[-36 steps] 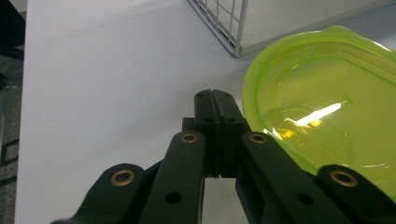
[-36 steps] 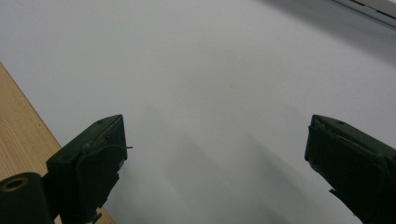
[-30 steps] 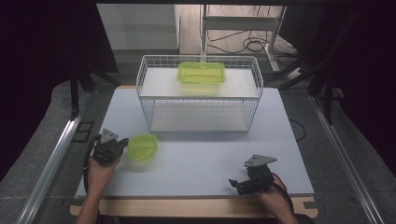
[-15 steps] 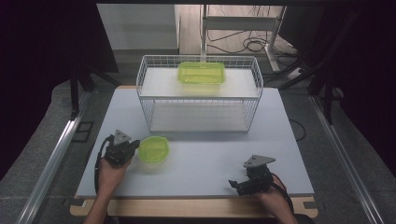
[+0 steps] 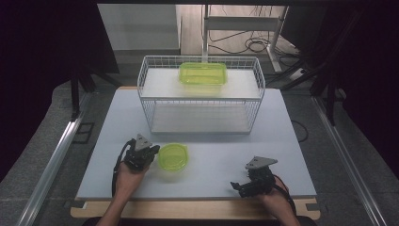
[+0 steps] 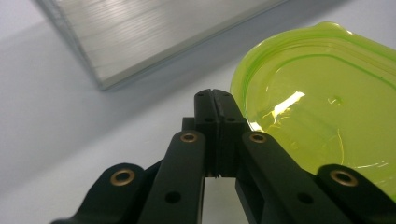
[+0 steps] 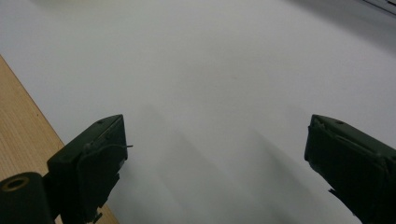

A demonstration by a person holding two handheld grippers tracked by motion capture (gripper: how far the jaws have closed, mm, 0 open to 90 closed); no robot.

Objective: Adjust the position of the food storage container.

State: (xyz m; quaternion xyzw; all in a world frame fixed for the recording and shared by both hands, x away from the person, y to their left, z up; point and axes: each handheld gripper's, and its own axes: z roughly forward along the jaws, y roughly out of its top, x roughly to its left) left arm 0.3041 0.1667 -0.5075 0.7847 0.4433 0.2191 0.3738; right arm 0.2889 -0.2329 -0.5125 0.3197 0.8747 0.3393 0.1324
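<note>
Nearest, at the worktop's (image 5: 211, 174) front edge: two hand-held grippers. Right gripper (image 5: 241, 187), one, resting low on the worktop near the wooden front strip, jaws spread wide with nothing between them. Left gripper (image 5: 151, 153), one, held in the person's left hand (image 5: 126, 175), jaws pressed fully together; their tips sit just beside the rim of the green lid, and whether they pinch that rim I cannot tell. Green lid (image 5: 172, 157), one, translucent, rounded, lying flat on the worktop just right of the left gripper, nothing on it. Farther back: wire basket (image 5: 146, 96), one, white, standing on the worktop. Green container (image 5: 203, 74), one, translucent, rectangular, sits up on its white upper shelf at the back; contents not discernible.
</note>
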